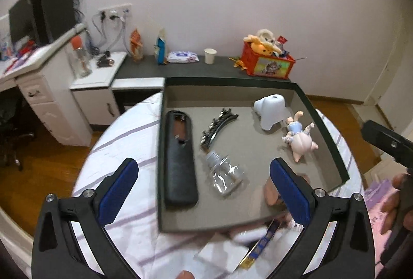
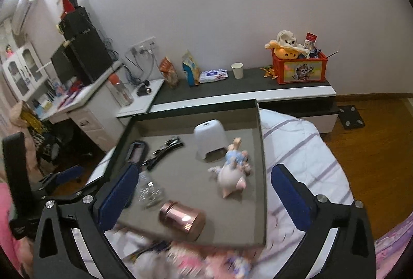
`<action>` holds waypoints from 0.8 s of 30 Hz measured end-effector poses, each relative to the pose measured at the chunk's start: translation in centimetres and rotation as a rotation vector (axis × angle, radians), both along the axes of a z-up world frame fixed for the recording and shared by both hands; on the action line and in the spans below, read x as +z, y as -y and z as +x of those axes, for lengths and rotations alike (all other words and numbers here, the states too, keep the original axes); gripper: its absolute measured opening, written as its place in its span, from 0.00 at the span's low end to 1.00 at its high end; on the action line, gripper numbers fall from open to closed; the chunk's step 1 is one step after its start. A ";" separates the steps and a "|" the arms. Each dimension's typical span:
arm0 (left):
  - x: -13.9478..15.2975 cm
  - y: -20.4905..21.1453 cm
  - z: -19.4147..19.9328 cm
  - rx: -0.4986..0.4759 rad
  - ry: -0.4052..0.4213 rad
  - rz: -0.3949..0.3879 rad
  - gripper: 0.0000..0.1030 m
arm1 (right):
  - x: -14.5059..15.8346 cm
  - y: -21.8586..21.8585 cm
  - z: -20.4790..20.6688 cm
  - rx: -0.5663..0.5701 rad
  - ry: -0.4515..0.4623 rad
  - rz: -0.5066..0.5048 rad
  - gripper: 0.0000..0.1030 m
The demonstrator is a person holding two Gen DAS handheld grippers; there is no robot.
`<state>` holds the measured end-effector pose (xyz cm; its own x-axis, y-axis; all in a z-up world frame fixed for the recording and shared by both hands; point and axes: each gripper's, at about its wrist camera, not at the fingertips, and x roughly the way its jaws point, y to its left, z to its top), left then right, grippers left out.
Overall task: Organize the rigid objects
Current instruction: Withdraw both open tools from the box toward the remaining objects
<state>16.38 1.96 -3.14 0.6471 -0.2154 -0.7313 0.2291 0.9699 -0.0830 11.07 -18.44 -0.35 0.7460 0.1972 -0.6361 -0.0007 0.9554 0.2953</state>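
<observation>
The grey tray (image 2: 262,175) on the bed already holds a copper tin (image 2: 182,219), pig figurine (image 2: 231,179), white stool (image 2: 210,139), clear bottle (image 1: 224,173), hair clip (image 1: 218,128) and black case (image 1: 179,160); blurred items, probably still unsorted, lie before it. The left gripper (image 1: 204,186) and right gripper (image 2: 204,191) both gape wide, holding nothing

A: In the tray (image 2: 262,147)?
B: Copper canister (image 2: 182,219) on its side near front, pig figurine (image 2: 231,175) beside white stool (image 2: 210,140).
A: Right gripper (image 2: 204,197)?
B: Spread wide, holding nothing.
</observation>
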 end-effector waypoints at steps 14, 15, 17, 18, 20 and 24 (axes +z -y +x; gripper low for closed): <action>-2.6 -2.4 -9.4 0.110 -0.014 0.056 1.00 | -4.6 -2.8 -9.2 -0.027 -0.079 -0.022 1.00; -2.8 -2.7 -10.0 0.121 -0.011 0.056 1.00 | -5.1 -2.8 -9.7 -0.038 -0.092 -0.023 1.00; -3.1 -3.2 -11.1 0.139 -0.010 0.055 1.00 | -5.6 -2.6 -10.4 -0.047 -0.103 -0.022 1.00; -3.3 -3.5 -11.6 0.150 -0.013 0.054 1.00 | -5.9 -2.6 -10.8 -0.056 -0.112 -0.029 1.00; -3.7 -3.8 -12.2 0.160 -0.019 0.055 1.00 | -6.3 -2.4 -11.3 -0.064 -0.118 -0.028 1.00; -4.5 -3.9 -12.6 0.170 -0.036 0.064 1.00 | -6.9 -2.6 -12.0 -0.057 -0.132 -0.024 1.00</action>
